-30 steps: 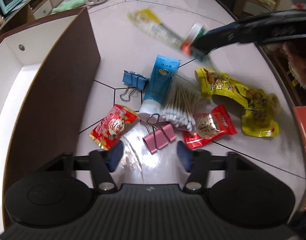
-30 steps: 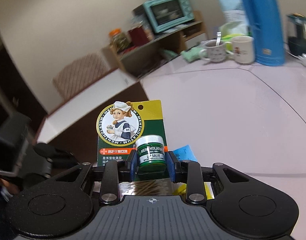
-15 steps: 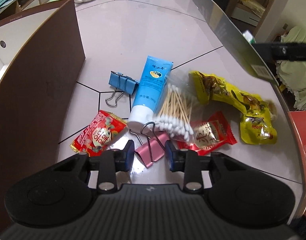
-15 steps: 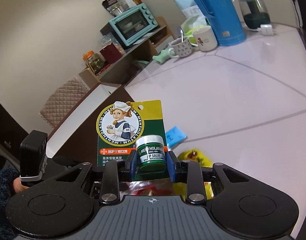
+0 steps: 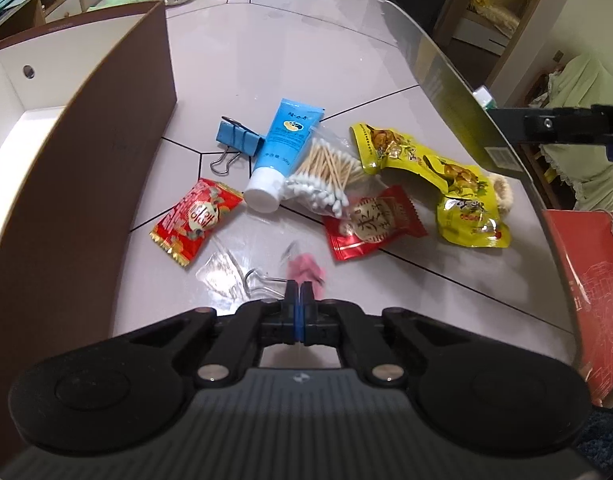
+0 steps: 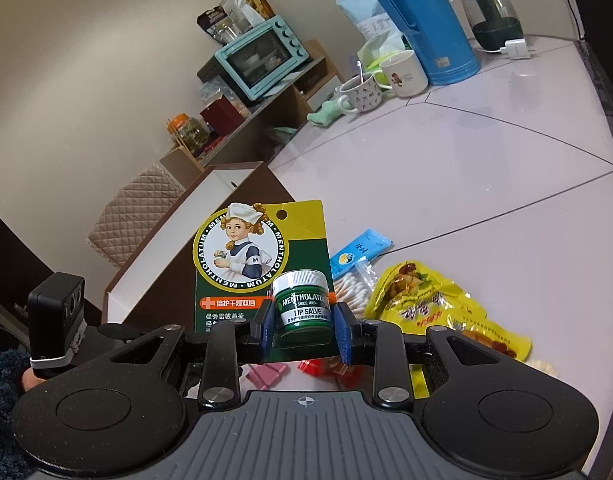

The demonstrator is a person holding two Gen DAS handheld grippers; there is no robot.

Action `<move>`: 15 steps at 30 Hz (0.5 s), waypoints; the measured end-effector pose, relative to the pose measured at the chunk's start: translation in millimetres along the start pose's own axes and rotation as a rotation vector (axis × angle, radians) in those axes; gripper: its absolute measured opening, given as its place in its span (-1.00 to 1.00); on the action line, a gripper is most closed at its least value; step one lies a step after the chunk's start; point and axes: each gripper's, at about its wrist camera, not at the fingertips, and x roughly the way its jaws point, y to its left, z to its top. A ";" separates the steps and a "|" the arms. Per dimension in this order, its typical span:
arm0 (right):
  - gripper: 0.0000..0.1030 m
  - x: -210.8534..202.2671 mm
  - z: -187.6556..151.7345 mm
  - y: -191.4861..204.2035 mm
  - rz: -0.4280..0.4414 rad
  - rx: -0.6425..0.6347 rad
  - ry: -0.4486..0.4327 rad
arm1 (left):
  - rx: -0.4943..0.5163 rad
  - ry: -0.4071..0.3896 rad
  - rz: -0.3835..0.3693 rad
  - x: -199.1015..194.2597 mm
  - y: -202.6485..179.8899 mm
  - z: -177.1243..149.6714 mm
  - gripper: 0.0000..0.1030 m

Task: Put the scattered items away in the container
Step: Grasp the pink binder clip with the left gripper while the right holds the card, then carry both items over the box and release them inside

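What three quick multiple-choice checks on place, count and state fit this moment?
1. The blue clip lies: A in the box; B on the yellow packet; C beside the tube.
2. Red packets in view: A one; B two; C four.
3. The right gripper is: A shut on the salve pack; B open and empty; C shut on cotton swabs.

Answers:
1. C, as the clip sits by the tube's flat end.
2. B, with one on either side of the tube's cap.
3. A, as the pads press on the jar on its card.
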 end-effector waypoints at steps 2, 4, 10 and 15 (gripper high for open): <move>-0.41 -3.7 -4.0 3.6 -0.002 -0.002 -0.003 | 0.002 0.005 0.003 -2.3 -1.3 -2.8 -1.00; -0.41 -7.6 -8.4 7.9 -0.002 -0.003 -0.009 | -0.005 0.022 0.005 -2.0 -2.0 -5.9 -0.98; -0.41 -18.5 -18.9 16.4 -0.024 0.008 -0.022 | -0.075 -0.043 0.020 -2.3 4.4 -7.6 -0.47; -0.41 -30.2 -24.8 21.4 -0.053 0.014 -0.037 | -0.073 -0.046 0.027 14.2 5.7 1.7 -0.80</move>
